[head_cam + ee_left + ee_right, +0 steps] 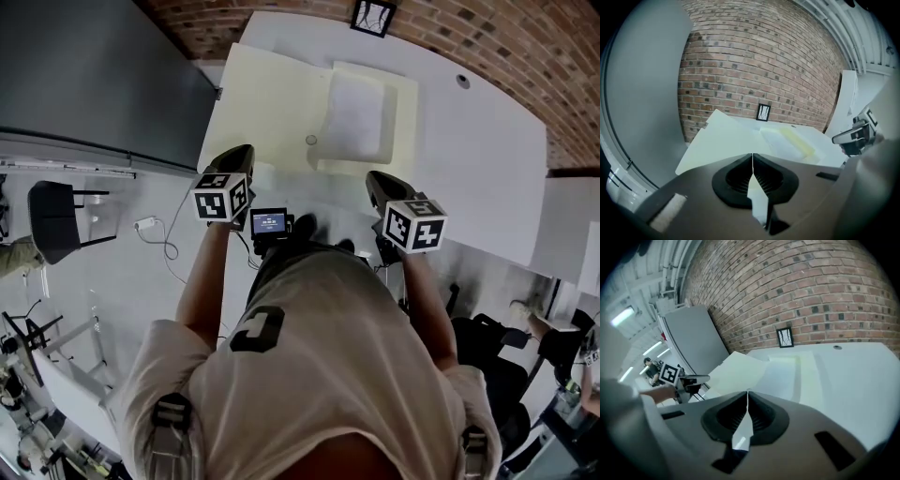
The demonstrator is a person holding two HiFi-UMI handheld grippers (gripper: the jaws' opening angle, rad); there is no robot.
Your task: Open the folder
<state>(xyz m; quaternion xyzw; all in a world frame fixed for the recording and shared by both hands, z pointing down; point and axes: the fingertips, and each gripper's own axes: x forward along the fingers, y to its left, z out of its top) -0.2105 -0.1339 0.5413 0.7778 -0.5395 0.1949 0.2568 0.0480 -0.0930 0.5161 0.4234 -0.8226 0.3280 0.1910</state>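
Observation:
A pale yellow folder [267,108] lies open flat on the white table [478,159]. Its left cover reaches the table's left edge, and its right half [361,117] holds white sheets. The folder shows ahead of the jaws in the left gripper view [722,140] and in the right gripper view [740,369]. My left gripper [242,152] hovers over the folder's near left corner, shut and empty [752,155]. To its right, near the table's front edge, my right gripper [373,178] is also shut with nothing in it [747,393].
A brick wall runs behind the table, with a small black-framed marker [372,16] against it. A tall grey panel [94,75] stands left of the table. A round hole [462,81] sits in the tabletop at the back right. A small screen device [269,222] hangs at my chest.

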